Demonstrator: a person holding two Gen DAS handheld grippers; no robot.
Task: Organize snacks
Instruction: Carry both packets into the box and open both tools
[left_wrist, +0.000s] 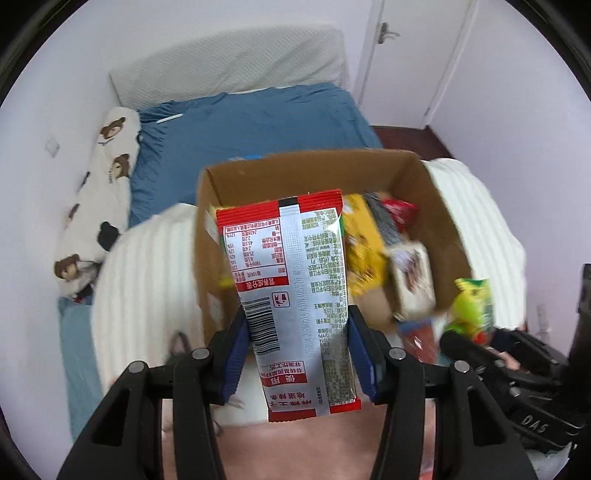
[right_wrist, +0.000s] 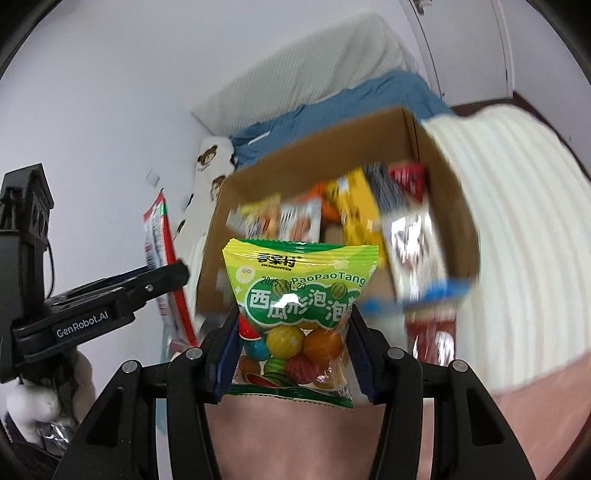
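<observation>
My left gripper (left_wrist: 297, 332) is shut on a red-and-silver snack packet (left_wrist: 291, 280), back side up, held in front of an open cardboard box (left_wrist: 295, 170). My right gripper (right_wrist: 295, 332) is shut on a green bag of watermelon bubble gum balls (right_wrist: 301, 306), held before the same box (right_wrist: 321, 147). The box holds several snack packs, among them a yellow one (left_wrist: 364, 247) and a red one (left_wrist: 400, 212). The right gripper with the green bag (left_wrist: 472, 306) shows at the right of the left wrist view. The left gripper (right_wrist: 110, 299) with the red packet (right_wrist: 159, 240) shows at the left of the right wrist view.
The box sits on a white ribbed blanket (left_wrist: 147, 266) on a bed with a blue sheet (left_wrist: 251, 122). A bear-print pillow (left_wrist: 107, 184) lies along the left wall. A white door (left_wrist: 413, 55) stands at the back right. A pink surface (right_wrist: 295, 443) lies below the grippers.
</observation>
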